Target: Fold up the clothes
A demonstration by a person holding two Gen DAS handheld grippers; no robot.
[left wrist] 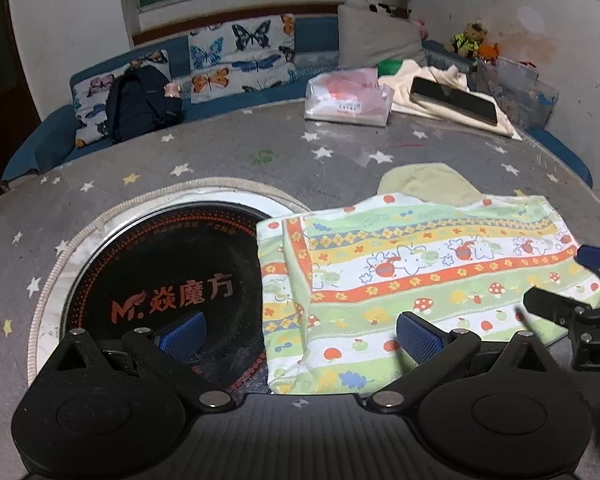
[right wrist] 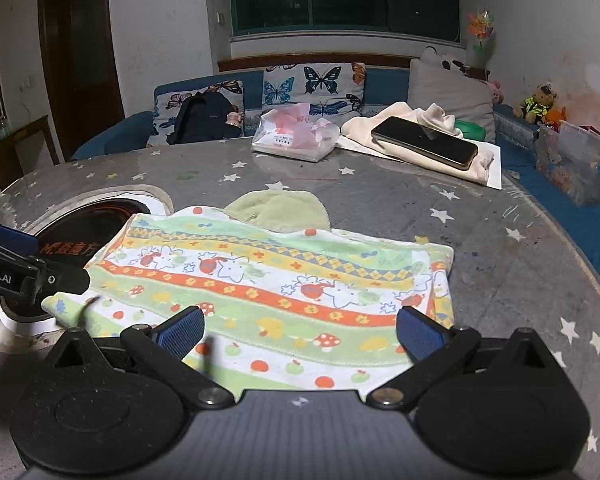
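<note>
The patterned cloth (right wrist: 268, 292) lay spread flat on the bench (right wrist: 520, 240), already doubled over along one side, its left part overhanging the black round cooktop (left wrist: 172, 280) set into the bench top. A pale green piece (right wrist: 278, 210) showed from under its far edge. The left gripper (left wrist: 300, 330) hovered over the cloth's near left corner with its jaws wide apart and nothing between them; the right gripper (right wrist: 300, 330) hung over the near right part, likewise spread and empty.

The step in hand seemed to be taking hold for the next fold. To do it well, each gripper would need to come down on a near corner and catch every layer there, especially at the doubled side where the edges (left wrist: 296, 264) sat slightly offset. Lifting both corners together and level should keep the cloth from skewing. The overhang on the cooktop had no flat backing beneath a pinch, so that corner could slip; the phone (right wrist: 424, 142) and bag (right wrist: 296, 132) stood well apart from the work
</note>
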